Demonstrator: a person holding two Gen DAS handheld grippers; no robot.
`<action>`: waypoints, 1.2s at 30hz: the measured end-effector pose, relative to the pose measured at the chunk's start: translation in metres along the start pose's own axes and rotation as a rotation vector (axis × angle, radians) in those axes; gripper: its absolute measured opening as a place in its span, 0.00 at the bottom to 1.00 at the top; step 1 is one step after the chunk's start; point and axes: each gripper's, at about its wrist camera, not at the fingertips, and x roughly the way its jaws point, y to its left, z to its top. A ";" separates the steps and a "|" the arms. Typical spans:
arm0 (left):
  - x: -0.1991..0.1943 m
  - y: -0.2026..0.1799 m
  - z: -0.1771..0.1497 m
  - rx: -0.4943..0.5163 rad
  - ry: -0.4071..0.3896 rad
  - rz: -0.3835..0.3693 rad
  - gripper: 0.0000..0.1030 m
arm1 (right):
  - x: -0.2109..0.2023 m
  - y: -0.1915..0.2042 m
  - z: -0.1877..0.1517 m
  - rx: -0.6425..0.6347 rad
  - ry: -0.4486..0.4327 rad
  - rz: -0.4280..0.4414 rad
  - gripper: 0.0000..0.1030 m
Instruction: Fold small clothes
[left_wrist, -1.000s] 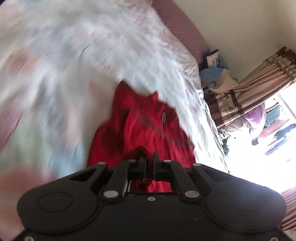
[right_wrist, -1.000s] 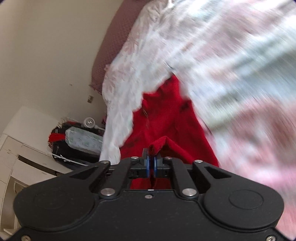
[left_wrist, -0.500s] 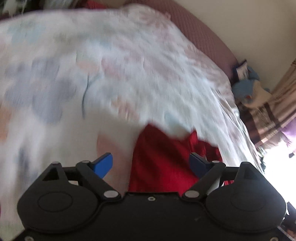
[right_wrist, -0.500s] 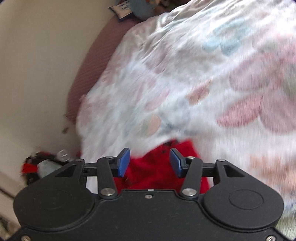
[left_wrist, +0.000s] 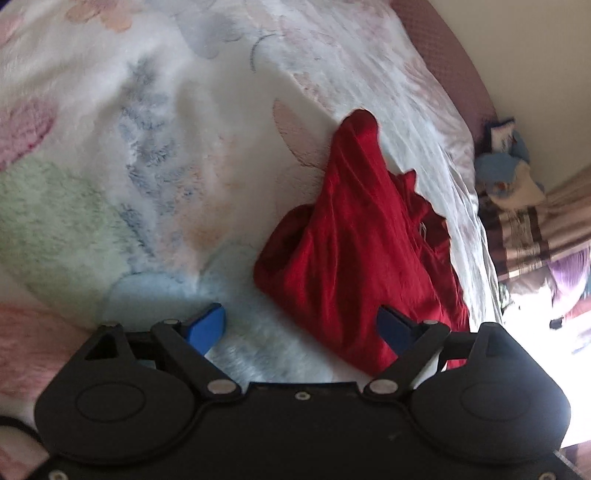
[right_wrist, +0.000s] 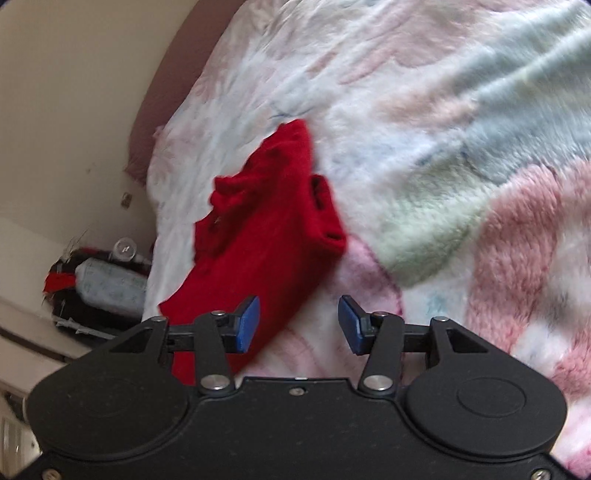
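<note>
We hold the left gripper (left_wrist: 301, 326) with jaws spread wide and the right gripper (right_wrist: 299, 323) with jaws parted, neither grasping anything. Just beyond both lies the red garment (left_wrist: 364, 254), bunched lengthwise on the floral blanket (left_wrist: 110, 166), likely laid there for folding. Farther off hangs a curtain (left_wrist: 535, 221).

Both wrist views look steeply down, close over the same red garment (left_wrist: 362, 258) (right_wrist: 266, 236) on the blanket (left_wrist: 147, 166) (right_wrist: 443, 129).
</note>
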 end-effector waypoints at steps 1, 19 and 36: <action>0.004 0.001 0.000 -0.025 -0.005 0.000 0.87 | 0.003 -0.002 0.001 0.017 -0.011 0.002 0.47; 0.035 0.013 0.005 -0.290 -0.023 -0.145 0.08 | 0.034 -0.001 0.015 0.096 -0.065 0.058 0.47; -0.037 -0.054 0.021 -0.058 -0.085 -0.200 0.01 | 0.003 0.048 0.031 0.012 -0.116 0.058 0.04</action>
